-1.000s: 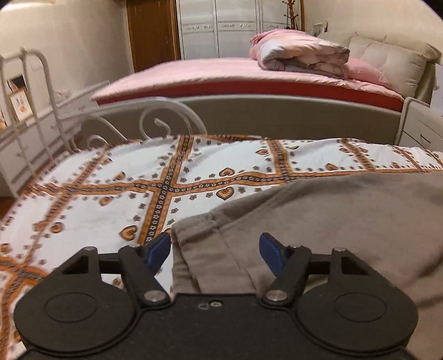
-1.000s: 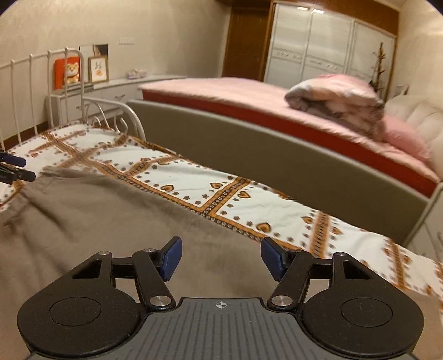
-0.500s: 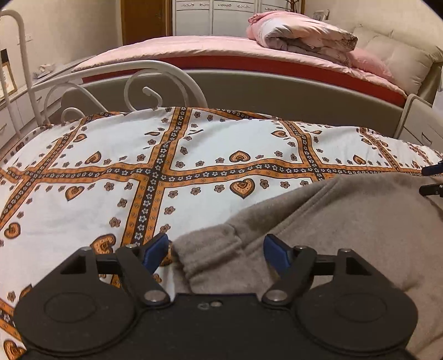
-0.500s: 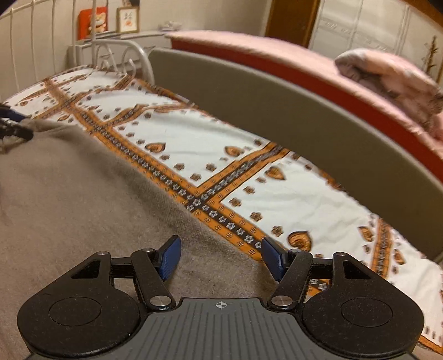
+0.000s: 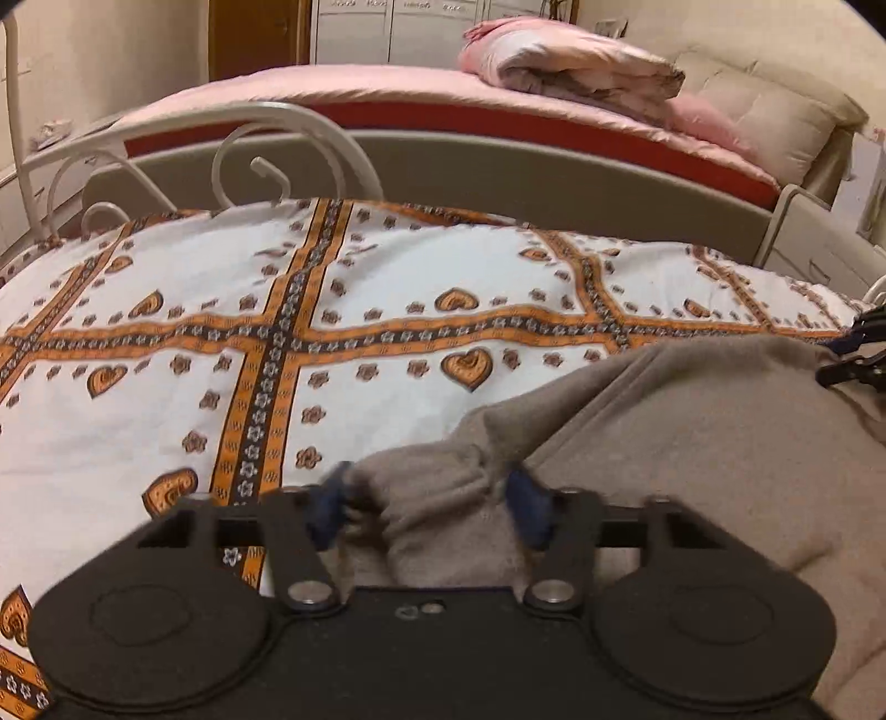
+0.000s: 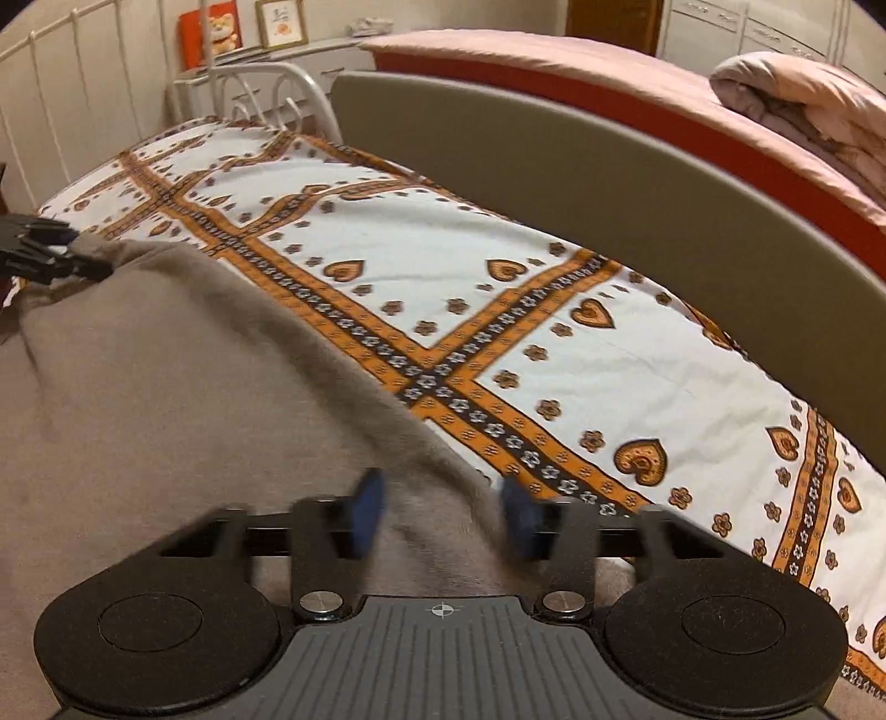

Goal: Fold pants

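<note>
Grey-brown fleece pants point(image 5: 692, 443) lie on a bed with a white and orange heart-patterned sheet point(image 5: 277, 332). My left gripper point(image 5: 429, 507) is open with its blue pads on either side of a bunched corner of the pants; the pads are blurred with motion. My right gripper point(image 6: 443, 509) is open with its jaws narrowing around the far edge of the pants point(image 6: 194, 387), also blurred. The right gripper shows at the right edge of the left wrist view point(image 5: 858, 354). The left gripper shows at the left edge of the right wrist view point(image 6: 39, 255).
A white metal bed frame point(image 5: 266, 127) stands at the far left end. A grey footboard point(image 6: 554, 171) of a second bed with pink bedding point(image 5: 570, 66) runs along the far side. A shelf with framed pictures point(image 6: 243, 27) stands by the wall.
Both grippers have moved down and forward onto the pants' edge. The jaws of both have narrowed around the cloth, and the left corner has bunched up between the pads.
</note>
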`<action>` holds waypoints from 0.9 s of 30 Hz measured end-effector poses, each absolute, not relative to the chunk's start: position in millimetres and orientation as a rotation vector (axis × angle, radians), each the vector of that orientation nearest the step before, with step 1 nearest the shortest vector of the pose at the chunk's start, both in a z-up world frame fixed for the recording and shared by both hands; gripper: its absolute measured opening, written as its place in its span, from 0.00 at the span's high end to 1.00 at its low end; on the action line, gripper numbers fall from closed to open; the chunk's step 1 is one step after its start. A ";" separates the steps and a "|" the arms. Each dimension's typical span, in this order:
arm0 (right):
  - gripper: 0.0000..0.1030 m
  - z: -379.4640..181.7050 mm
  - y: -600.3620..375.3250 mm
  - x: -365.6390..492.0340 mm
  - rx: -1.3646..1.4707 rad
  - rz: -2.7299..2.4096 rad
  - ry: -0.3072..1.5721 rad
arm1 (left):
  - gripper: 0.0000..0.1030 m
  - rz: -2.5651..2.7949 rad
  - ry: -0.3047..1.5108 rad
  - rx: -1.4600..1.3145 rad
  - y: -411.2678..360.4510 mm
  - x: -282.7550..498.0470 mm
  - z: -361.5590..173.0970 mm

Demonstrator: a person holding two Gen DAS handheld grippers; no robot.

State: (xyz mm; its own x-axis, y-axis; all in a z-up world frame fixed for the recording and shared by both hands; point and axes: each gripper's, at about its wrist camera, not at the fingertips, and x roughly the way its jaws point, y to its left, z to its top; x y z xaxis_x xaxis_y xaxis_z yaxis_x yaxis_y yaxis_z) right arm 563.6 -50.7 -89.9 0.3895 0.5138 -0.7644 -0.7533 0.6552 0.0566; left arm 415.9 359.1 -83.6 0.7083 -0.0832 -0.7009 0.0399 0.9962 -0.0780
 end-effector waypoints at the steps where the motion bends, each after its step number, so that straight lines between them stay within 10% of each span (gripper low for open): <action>1: 0.87 -87.1 -49.9 561.3 -0.333 0.818 0.833 | 0.83 -0.070 0.747 -0.071 357.7 413.0 -77.3; 16: 0.93 21.2 -111.6 334.5 -0.484 0.771 0.419 | 0.84 -0.195 0.325 -0.006 327.5 227.3 16.9; 27: 0.88 -89.9 -131.9 179.9 -0.501 0.683 0.637 | 0.66 -0.056 0.607 -0.084 299.1 121.1 -59.1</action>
